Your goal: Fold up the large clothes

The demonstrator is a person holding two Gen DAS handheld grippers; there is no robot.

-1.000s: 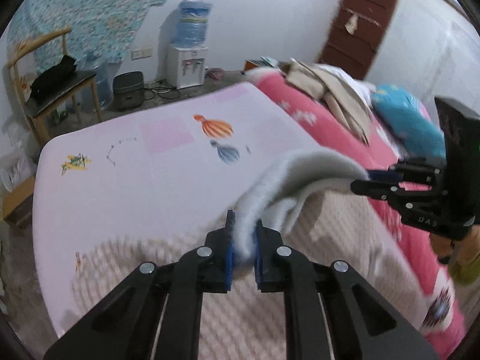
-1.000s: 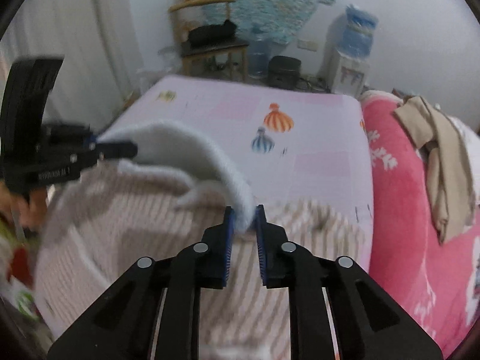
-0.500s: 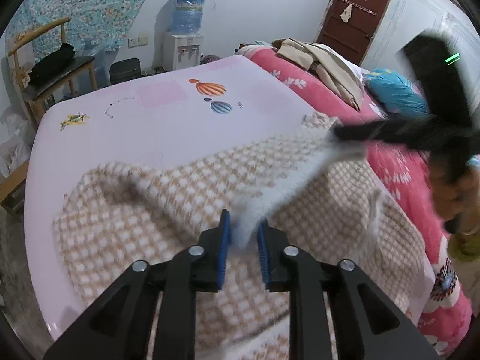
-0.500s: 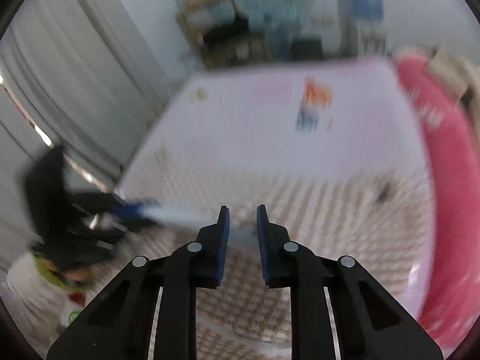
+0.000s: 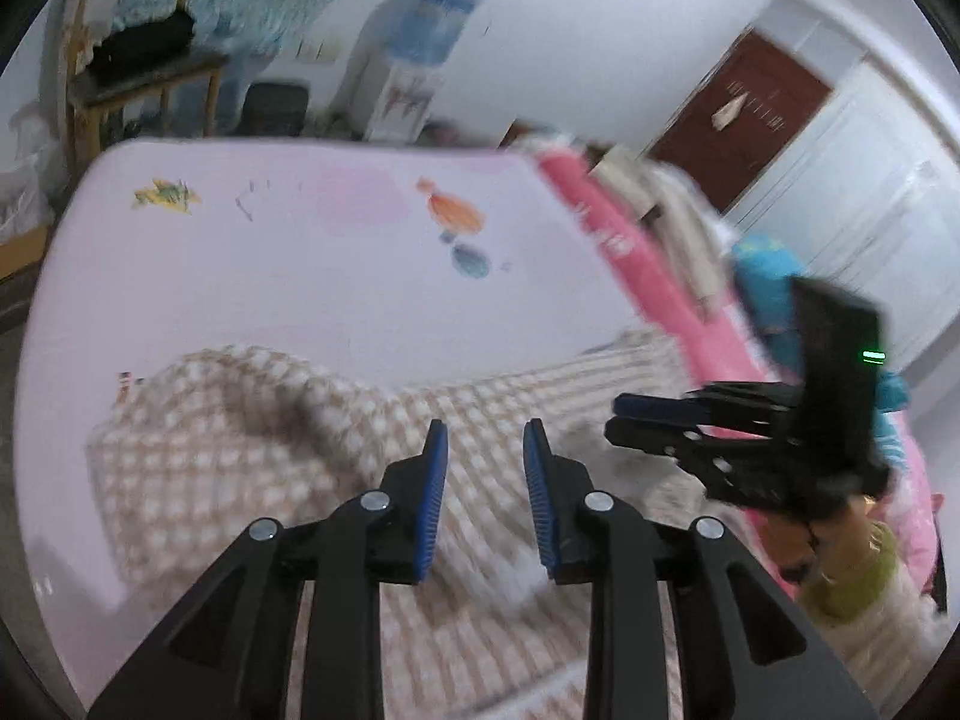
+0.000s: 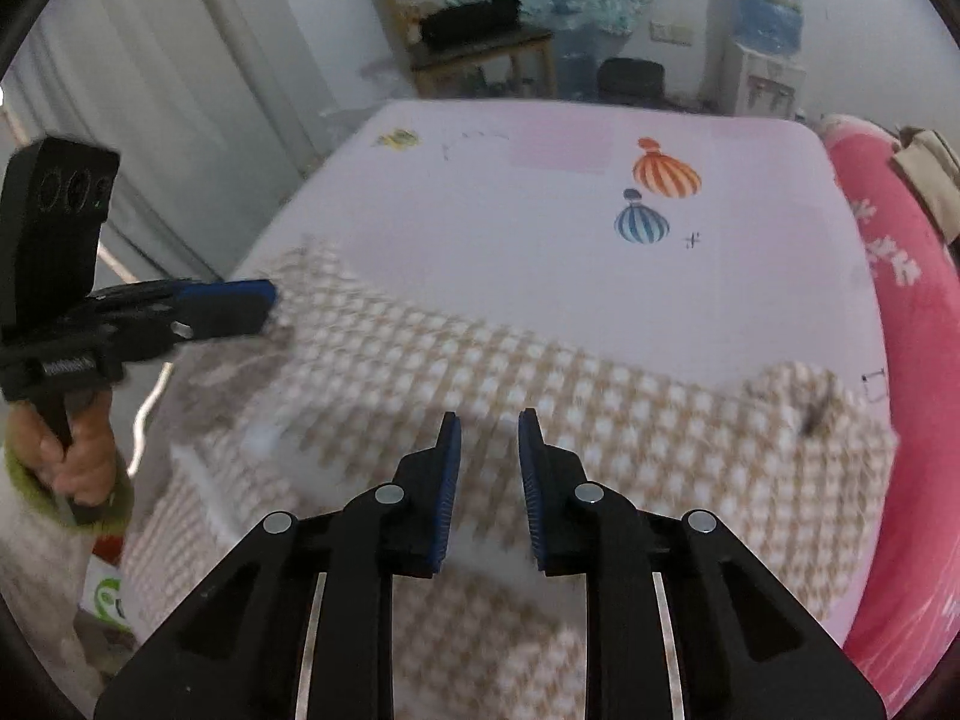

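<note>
A beige-and-white checked garment (image 6: 540, 396) lies spread across the near part of the bed (image 6: 540, 228), on a pale pink sheet printed with an orange and a blue balloon (image 6: 666, 174) farther back. Its near portion hangs toward the bed's near edge, and a white inner layer shows at its left fold.

The left gripper (image 5: 485, 450) hovers just above the cloth with a narrow gap between its blue pads; its jaws are opening and nothing is pinched between them. The right gripper (image 6: 489, 438) is also just over the garment's middle, its jaws opening to a narrow gap with only the fabric lying below, not clamped.

In the right wrist view the left gripper sits at the garment's far left corner, held by a hand (image 6: 72, 450) in a green cuff. A pink quilt (image 6: 912, 360) runs along the bed's right side. A wooden chair (image 6: 468, 30) and a water dispenser (image 6: 762, 30) stand at the far wall.
</note>
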